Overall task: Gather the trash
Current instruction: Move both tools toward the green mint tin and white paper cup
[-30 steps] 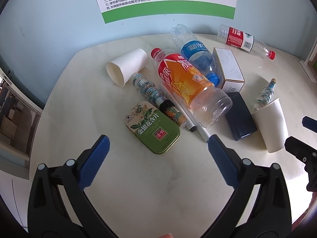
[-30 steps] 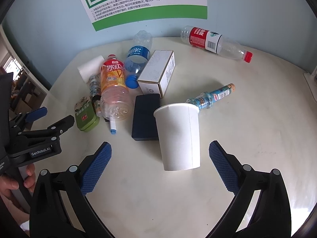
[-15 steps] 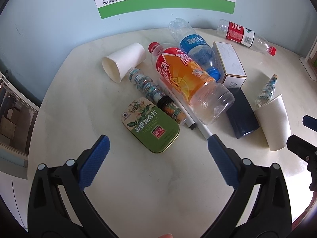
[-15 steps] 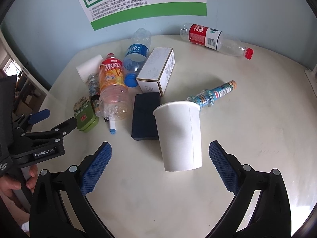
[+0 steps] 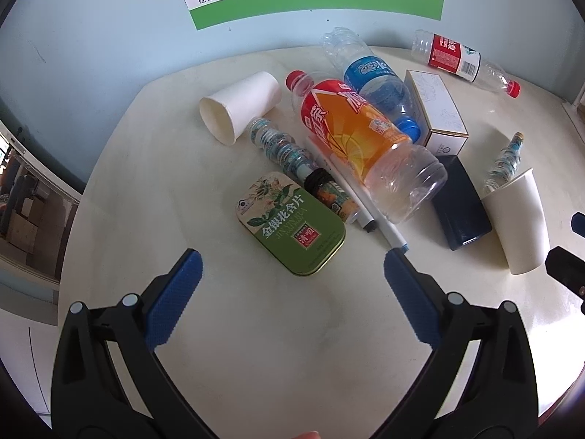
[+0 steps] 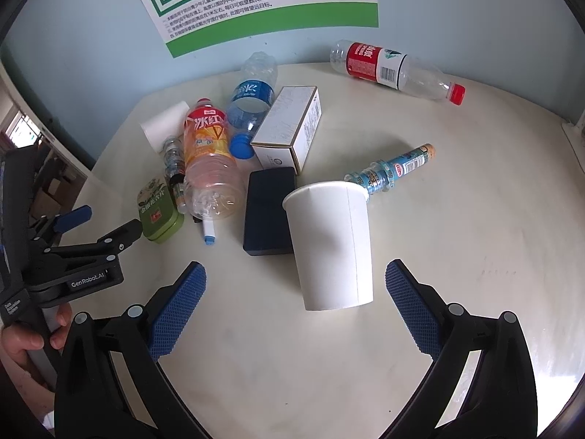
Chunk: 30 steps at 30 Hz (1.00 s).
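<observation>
Trash lies scattered on a cream round table (image 5: 278,347). A green tin (image 5: 290,221) lies just beyond my open left gripper (image 5: 290,267). Behind it are an orange-labelled bottle (image 5: 362,142), a blue-labelled bottle (image 5: 376,80), a small ribbed bottle (image 5: 281,150) and a paper cup (image 5: 237,106) on its side. In the right wrist view a second paper cup (image 6: 331,245) lies on its side just ahead of my open right gripper (image 6: 294,278). A dark blue case (image 6: 268,210) touches the cup's left side. The left gripper (image 6: 106,228) shows at the left, held by a hand.
A white carton (image 6: 289,128) lies mid-table, a red-labelled bottle (image 6: 395,69) near the far wall, a slim blue bottle (image 6: 393,168) behind the cup. Pens (image 5: 365,201) lie under the orange bottle. A poster (image 6: 263,0) hangs on the blue wall. The table edge curves at left.
Both grippers have drifted slightly forward and higher over the table; the objects sit a little lower in each view. Nothing was grasped or moved.
</observation>
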Available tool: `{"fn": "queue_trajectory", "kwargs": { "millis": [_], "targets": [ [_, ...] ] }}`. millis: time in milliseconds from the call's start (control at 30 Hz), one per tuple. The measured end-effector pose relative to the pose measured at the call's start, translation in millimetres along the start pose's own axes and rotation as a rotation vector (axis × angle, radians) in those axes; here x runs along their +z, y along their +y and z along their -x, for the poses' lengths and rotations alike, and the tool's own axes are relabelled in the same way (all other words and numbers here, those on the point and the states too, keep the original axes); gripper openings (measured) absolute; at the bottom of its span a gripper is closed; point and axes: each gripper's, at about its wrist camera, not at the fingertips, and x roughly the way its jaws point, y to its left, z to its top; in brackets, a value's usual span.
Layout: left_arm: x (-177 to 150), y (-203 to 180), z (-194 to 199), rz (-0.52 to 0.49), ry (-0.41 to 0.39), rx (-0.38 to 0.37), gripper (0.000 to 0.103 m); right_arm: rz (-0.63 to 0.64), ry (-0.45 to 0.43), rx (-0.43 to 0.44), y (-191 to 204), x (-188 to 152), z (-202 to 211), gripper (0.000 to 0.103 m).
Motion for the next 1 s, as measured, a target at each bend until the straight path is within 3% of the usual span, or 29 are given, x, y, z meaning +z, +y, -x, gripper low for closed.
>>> {"fn": "queue_trajectory", "kwargs": {
  "millis": [733,1000],
  "targets": [
    [-0.4,-0.4,-0.3,0.008,-0.024,-0.007,0.097,-0.013,0.016,0.020,-2.6,-0.5,-4.5,0.098],
    [-0.5,-1.1,-8.1,0.010,0.002,-0.010,0.097,-0.013,0.021,0.030,-1.5,0.8,-8.6,0.098]
  ]
}}
